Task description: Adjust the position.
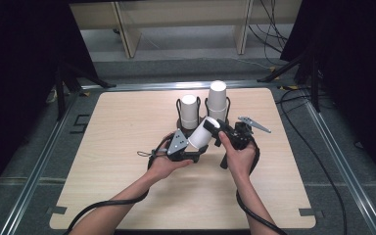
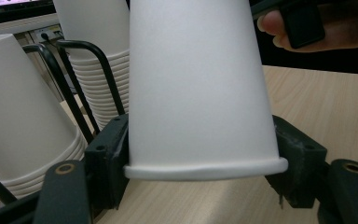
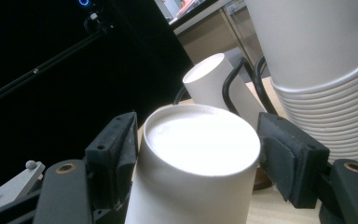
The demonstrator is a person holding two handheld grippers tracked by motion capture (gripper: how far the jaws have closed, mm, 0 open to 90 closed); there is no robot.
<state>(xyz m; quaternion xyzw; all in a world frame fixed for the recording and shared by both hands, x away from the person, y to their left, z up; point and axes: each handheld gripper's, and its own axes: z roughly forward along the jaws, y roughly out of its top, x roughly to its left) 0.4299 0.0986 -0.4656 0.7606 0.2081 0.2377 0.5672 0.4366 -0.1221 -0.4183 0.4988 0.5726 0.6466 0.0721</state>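
Hands meet mid-table: left gripper (image 1: 196, 147) clamps the tilted paper cup (image 1: 203, 133) near its rim, right gripper (image 1: 225, 133) loosely brackets its base.

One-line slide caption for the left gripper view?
Left gripper clamps a white paper cup near its rolled rim, beside racked cup stacks.

Two cup stacks (image 1: 203, 110) in a wire holder (image 1: 178, 105) are standing just beyond the hands, blocking passage ahead; the bench (image 1: 117, 122) is lying open left, right and nearer.
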